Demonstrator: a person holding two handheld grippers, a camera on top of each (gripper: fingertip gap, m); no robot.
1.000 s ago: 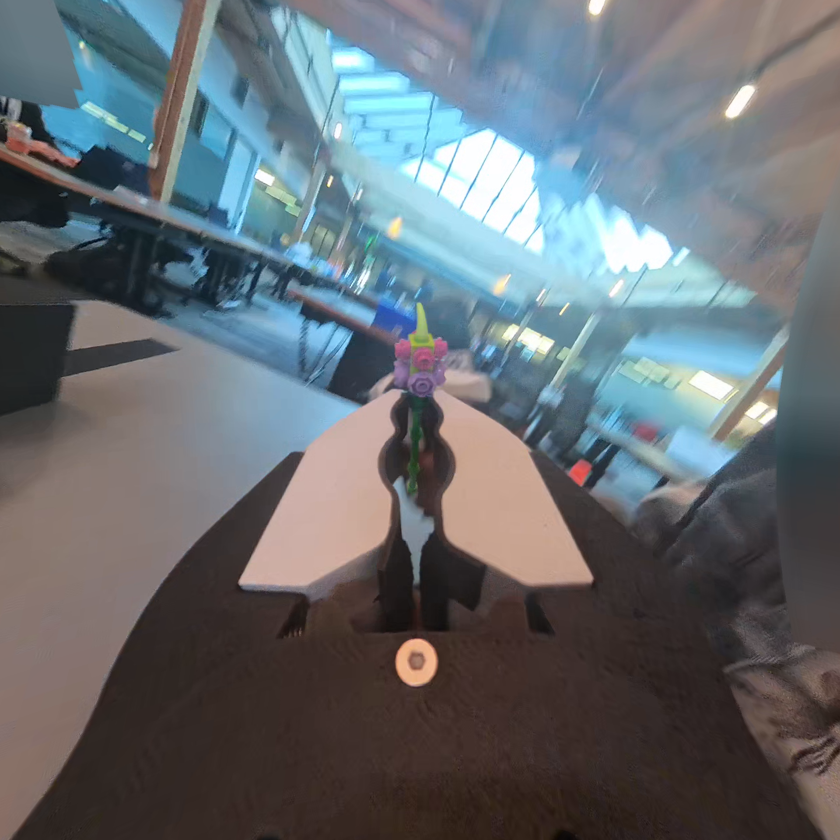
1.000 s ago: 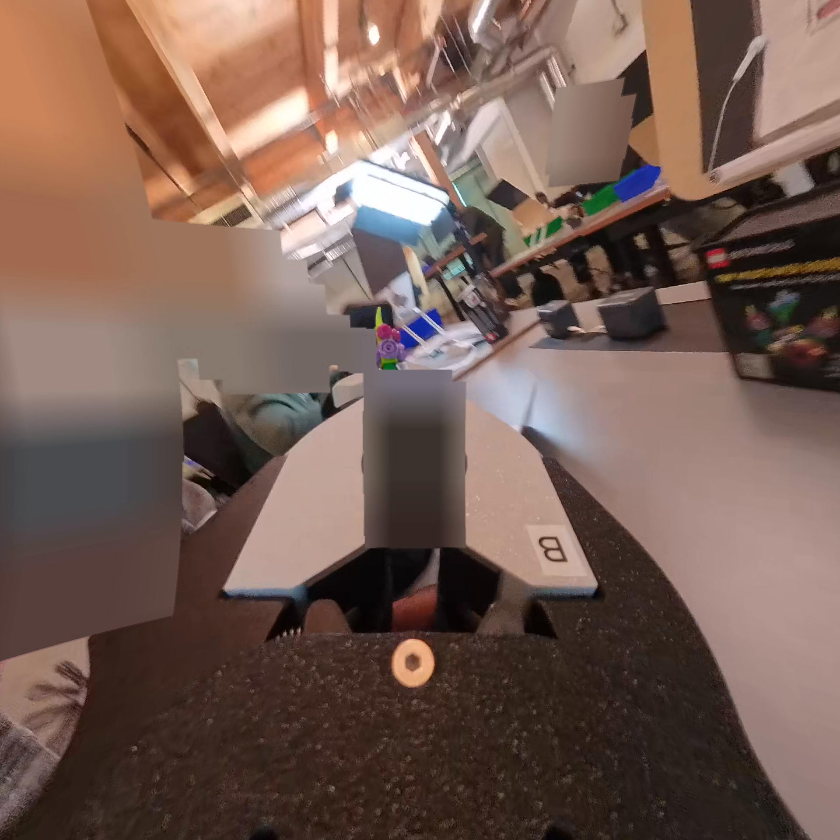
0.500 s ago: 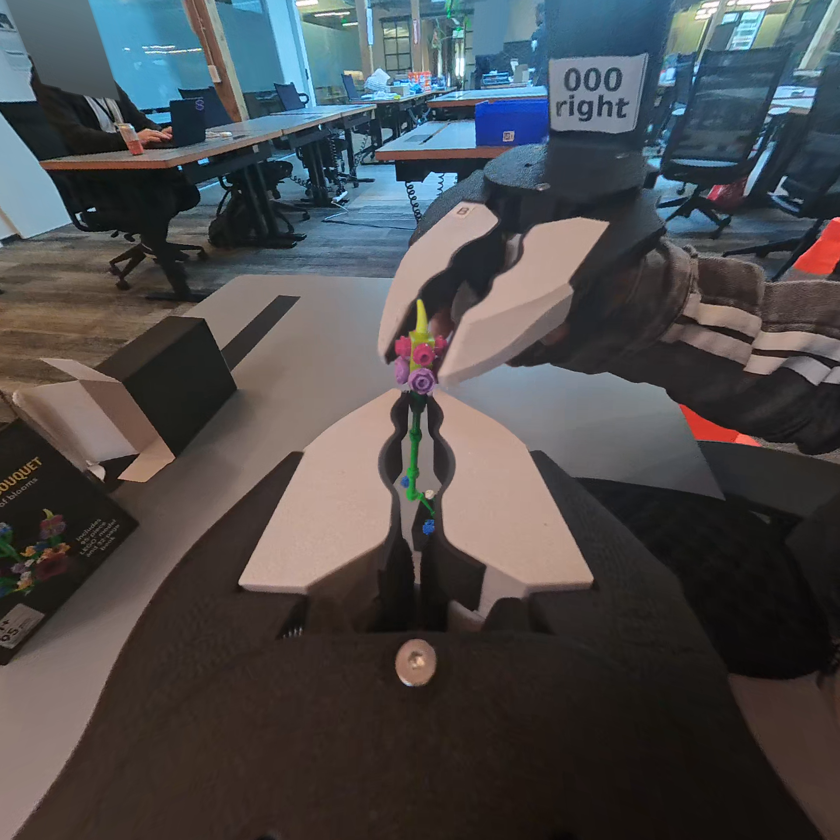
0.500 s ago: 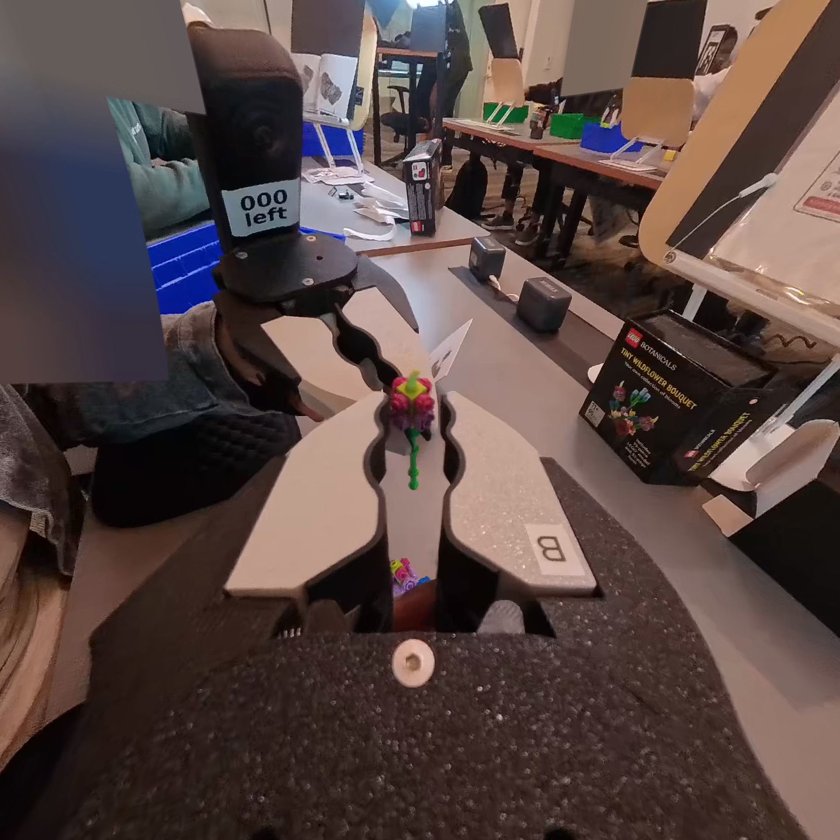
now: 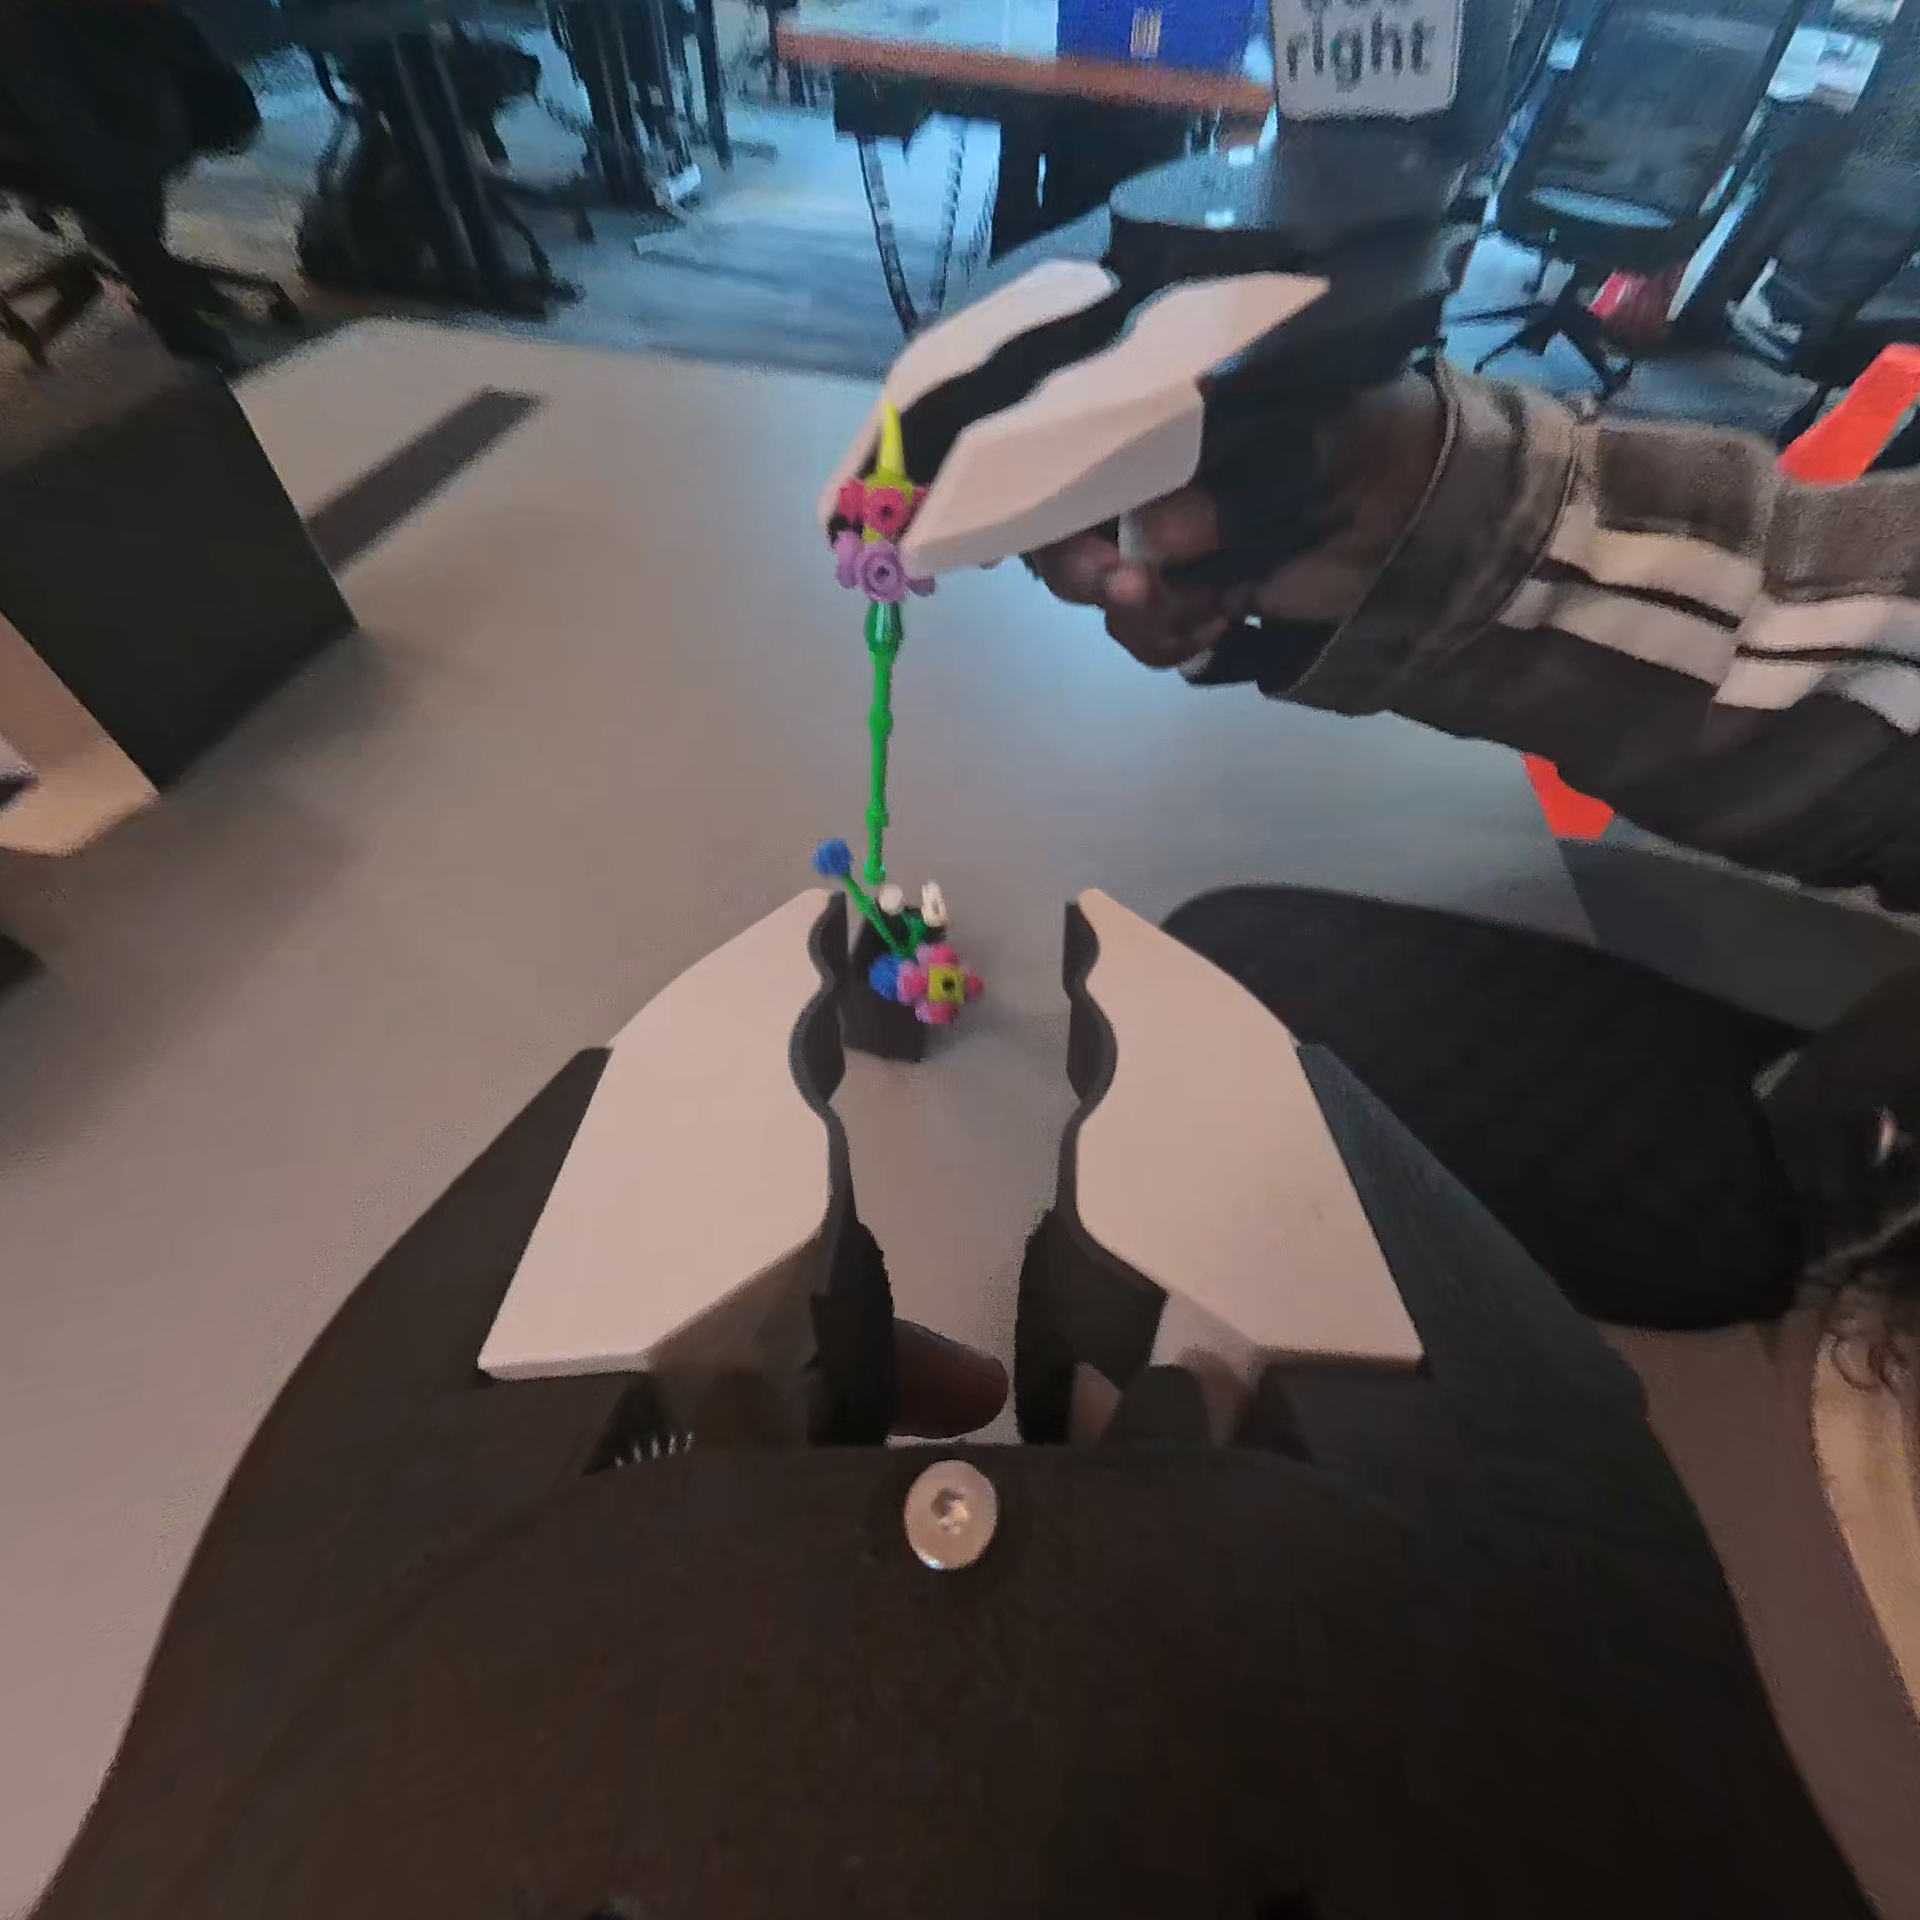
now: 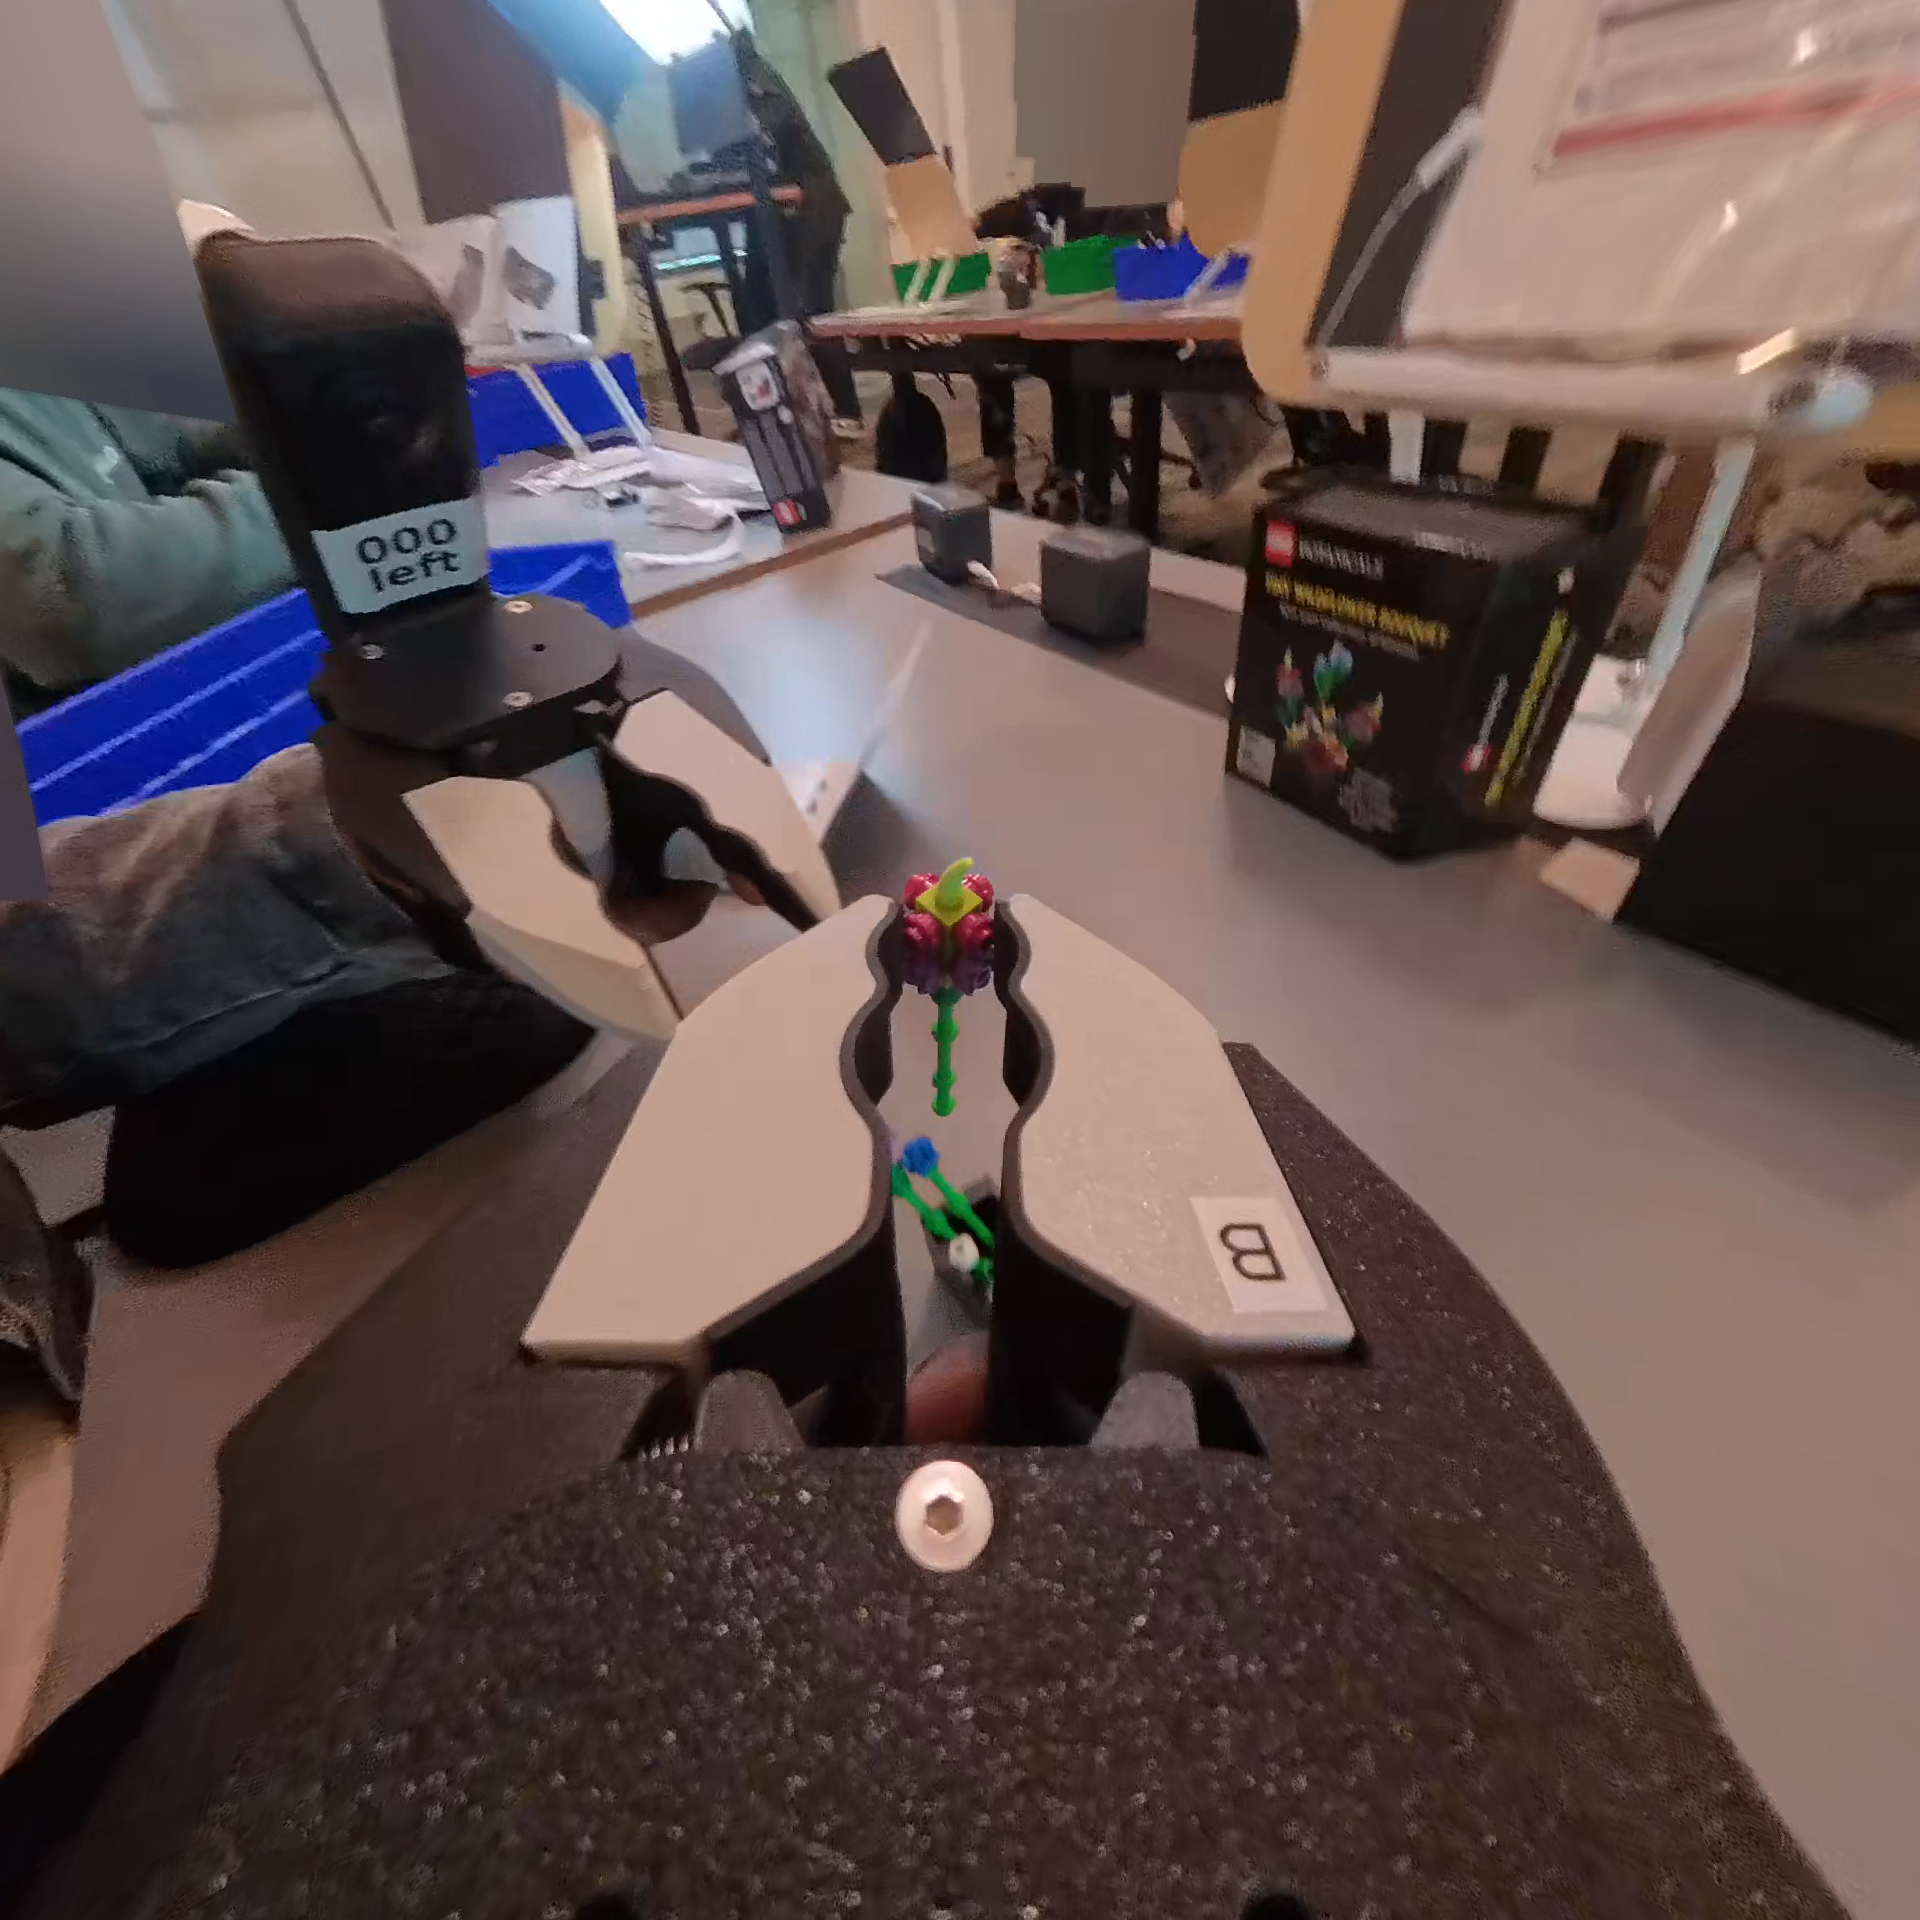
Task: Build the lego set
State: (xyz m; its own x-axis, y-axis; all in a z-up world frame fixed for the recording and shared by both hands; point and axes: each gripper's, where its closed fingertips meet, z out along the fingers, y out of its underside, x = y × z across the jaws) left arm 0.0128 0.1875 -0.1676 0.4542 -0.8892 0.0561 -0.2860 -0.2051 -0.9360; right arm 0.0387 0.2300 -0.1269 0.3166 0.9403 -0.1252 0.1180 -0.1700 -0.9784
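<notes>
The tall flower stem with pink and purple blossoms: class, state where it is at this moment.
The flower stem hangs upright from the right gripper, which pinches its blossom head, directly above the small black vase on the grey table. The open left gripper waits just before it.

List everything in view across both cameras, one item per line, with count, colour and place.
flower stem: one, green with pink and purple blooms and a yellow-green tip, held by its head above the vase
vase: one, black, on the table, already holding small blue, pink and white flowers
set box: one, black with flower artwork, on the table to the right
table: one, grey
small blocks: two, grey, at the far table edge
blue bins: blue, behind the left gripper
left gripper: one, white fingers, open, just short of the vase
right gripper: one, white fingers, closed on the flower head
</notes>
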